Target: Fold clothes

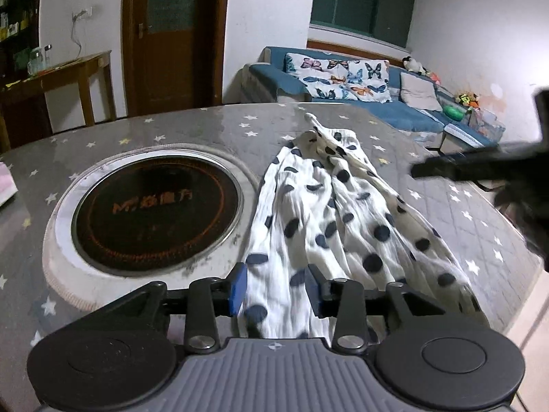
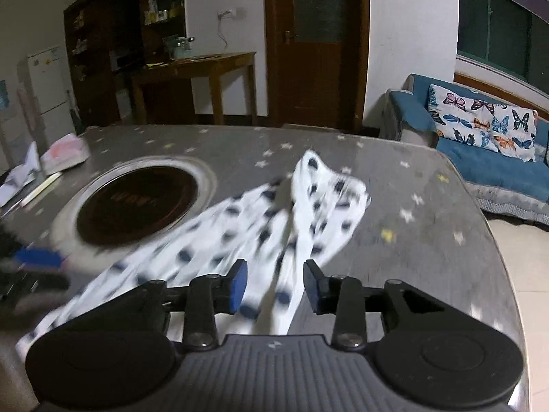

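Looking from the left wrist, one dotted garment (image 1: 329,219) lies on the bench (image 1: 446,213) beside one hob (image 1: 156,209), its near end hidden under the left gripper (image 1: 276,290), jaws apart. From the right wrist, motion blurs the garment (image 2: 260,226); the right gripper (image 2: 276,285) gapes, empty.

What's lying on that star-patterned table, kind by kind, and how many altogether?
Polka-dot garment: 1
Round built-in cooktop: 1
Pink-and-white folded cloth: 1
White paper items at the table's left edge: 2, blurred, so roughly
Total: 5
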Tool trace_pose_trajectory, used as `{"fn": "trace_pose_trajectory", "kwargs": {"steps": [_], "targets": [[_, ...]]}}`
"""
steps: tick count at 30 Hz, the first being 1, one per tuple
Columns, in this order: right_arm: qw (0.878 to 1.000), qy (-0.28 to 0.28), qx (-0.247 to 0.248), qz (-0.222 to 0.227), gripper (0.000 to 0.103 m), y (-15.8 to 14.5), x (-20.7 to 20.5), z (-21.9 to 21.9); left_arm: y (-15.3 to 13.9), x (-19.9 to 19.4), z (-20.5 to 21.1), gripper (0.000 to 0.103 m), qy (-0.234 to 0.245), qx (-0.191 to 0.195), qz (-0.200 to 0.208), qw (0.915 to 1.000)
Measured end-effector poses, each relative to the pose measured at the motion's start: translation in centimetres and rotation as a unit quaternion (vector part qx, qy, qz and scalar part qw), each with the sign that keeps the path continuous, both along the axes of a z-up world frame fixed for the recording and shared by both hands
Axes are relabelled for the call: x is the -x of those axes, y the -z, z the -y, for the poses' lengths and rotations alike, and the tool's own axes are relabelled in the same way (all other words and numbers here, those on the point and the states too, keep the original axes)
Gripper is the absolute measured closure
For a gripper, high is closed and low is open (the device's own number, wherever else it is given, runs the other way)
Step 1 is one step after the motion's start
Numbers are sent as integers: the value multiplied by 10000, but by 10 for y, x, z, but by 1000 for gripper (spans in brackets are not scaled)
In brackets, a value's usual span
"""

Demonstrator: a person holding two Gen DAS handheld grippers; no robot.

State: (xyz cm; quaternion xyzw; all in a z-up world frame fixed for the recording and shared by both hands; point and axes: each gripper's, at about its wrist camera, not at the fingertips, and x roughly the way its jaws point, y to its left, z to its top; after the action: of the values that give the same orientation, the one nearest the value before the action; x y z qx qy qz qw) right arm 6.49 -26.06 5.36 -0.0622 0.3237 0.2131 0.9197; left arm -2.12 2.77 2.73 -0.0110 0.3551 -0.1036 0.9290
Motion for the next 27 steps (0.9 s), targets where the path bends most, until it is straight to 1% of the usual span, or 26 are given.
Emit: {"fn": "trace_pose_trajectory", "kwargs": {"steps": [6, 11, 13, 14, 15, 16, 18, 20, 24, 27], "targets": [[9997, 62, 214, -132, 65, 24, -79, -26, 10, -32, 1, 60, -192, 26, -224, 9996], [9995, 77, 243, -185, 65, 44, -119, -44, 16, -55, -2, 59, -335, -33, -315, 9989], [9994, 132, 230, -226, 67, 51, -132, -46, 18, -64, 0, 59, -346, -65, -326, 9988], [9993, 159, 221, -239, 71, 53, -137, -46, 19, -67, 0, 59, -346, -86, -330, 9988], [9993, 194, 216, -246, 87, 55, -140, -44, 19, -69, 1, 59, -348, -102, -336, 9988], [9992, 248, 232, -231, 92, 55, -141, -42, 20, -72, 2, 59, -346, -111, -344, 9987], [9987, 382, 289, -155, 98, 54, -140, -36, 22, -74, 2, 59, -323, -95, -352, 9988], [9979, 565, 315, -57, 100, 50, -137, -23, 23, -75, 2, 59, -300, -85, -357, 9989], [9929, 1104, 435, 60, 100, 41, -126, 13, 26, -72, 0, 58, -294, -79, -379, 9988], [9870, 1496, 581, -45, 99, 40, -117, 39, 27, -69, -3, 57, -318, -56, -384, 9987]]}}
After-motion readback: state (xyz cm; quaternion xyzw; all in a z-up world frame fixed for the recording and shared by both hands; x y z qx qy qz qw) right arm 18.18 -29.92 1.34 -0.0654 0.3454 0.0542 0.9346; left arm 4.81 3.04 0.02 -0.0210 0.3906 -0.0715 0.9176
